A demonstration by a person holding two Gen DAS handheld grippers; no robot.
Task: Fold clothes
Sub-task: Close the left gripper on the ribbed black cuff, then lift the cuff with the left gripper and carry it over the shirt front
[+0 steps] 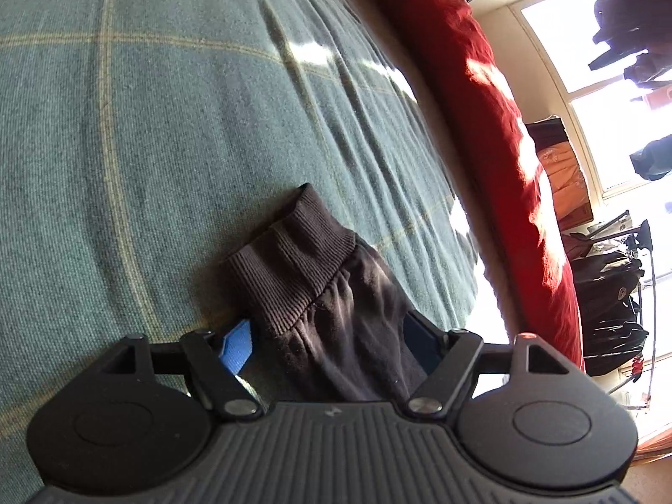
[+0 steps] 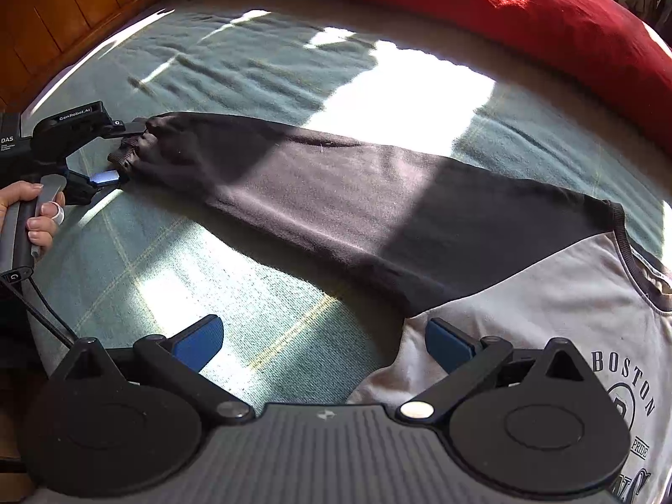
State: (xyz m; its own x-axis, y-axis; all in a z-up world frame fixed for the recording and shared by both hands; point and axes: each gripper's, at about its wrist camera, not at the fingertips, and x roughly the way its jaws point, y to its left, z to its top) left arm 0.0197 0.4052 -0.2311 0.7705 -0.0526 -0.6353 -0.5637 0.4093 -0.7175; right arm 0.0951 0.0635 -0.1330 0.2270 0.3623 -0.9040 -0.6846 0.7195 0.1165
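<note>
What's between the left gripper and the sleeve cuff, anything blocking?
Nothing visible. The ribbed cuff of the dark sleeve already lies between the left gripper's open fingers, on the green blanket.

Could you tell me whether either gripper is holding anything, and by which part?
Neither grips: the left gripper stands open around the sleeve cuff; the right gripper is open, empty.
</note>
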